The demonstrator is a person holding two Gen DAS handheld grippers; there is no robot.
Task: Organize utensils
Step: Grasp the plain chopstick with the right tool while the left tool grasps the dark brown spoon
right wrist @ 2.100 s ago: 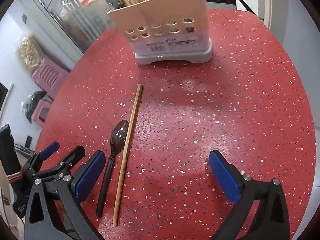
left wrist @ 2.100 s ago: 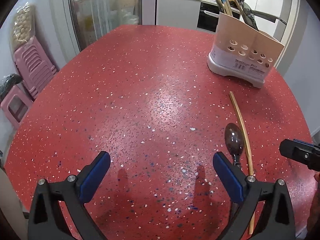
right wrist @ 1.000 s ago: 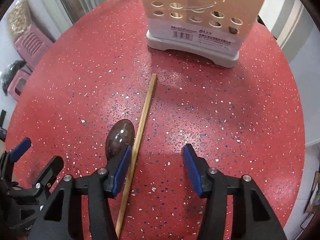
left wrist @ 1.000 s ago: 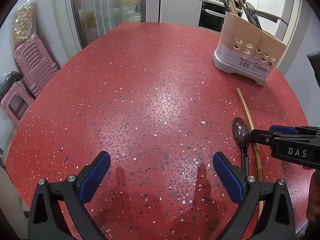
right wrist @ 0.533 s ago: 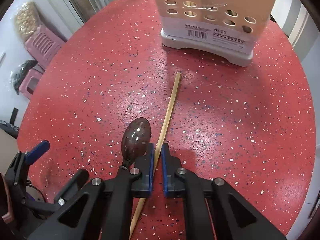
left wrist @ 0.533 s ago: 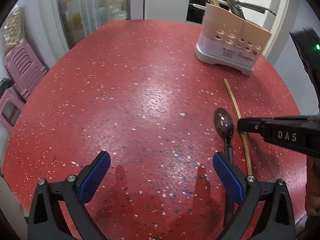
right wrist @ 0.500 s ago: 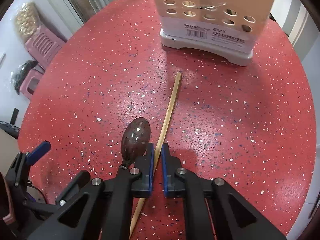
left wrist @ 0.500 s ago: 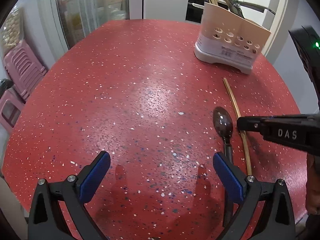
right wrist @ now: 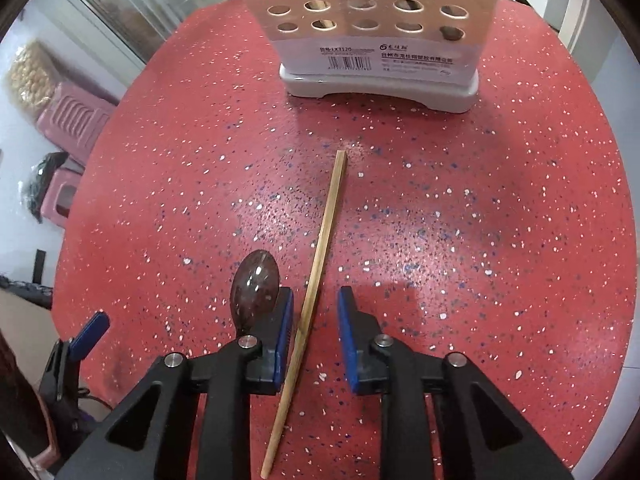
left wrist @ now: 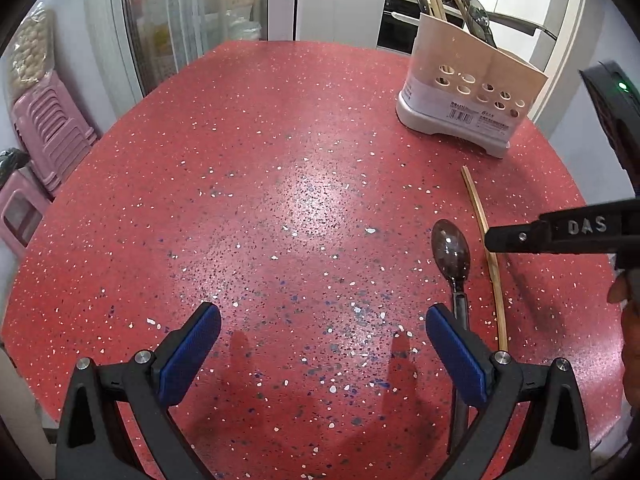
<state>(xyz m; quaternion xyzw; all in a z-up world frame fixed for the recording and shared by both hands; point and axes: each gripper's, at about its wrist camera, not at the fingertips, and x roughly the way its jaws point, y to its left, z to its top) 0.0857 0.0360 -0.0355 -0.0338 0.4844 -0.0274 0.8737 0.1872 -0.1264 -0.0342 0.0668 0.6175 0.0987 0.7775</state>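
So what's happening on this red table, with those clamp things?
A person is tidying utensils with two handheld grippers. The right gripper is open, its blue pads either side of a thin wooden chopstick lying on the red speckled table, beside a dark brown spoon. The left gripper is open, holding nothing. The beige perforated utensil holder already holds several utensils.

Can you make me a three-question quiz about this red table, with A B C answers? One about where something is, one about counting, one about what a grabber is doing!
1. Where is the chopstick?
A. In the holder
B. Flat on the table, between the right gripper's fingers
C. On the pink stools

2. How many utensils lie loose on the table?
A. Two
B. Four
C. Six

3. The left gripper is:
A. Holding the spoon
B. Holding the chopstick
C. Open, holding nothing

Answers: 1 B, blue pads flank it. 2 A, only the chopstick and the spoon. 3 C, its pads stand wide apart.
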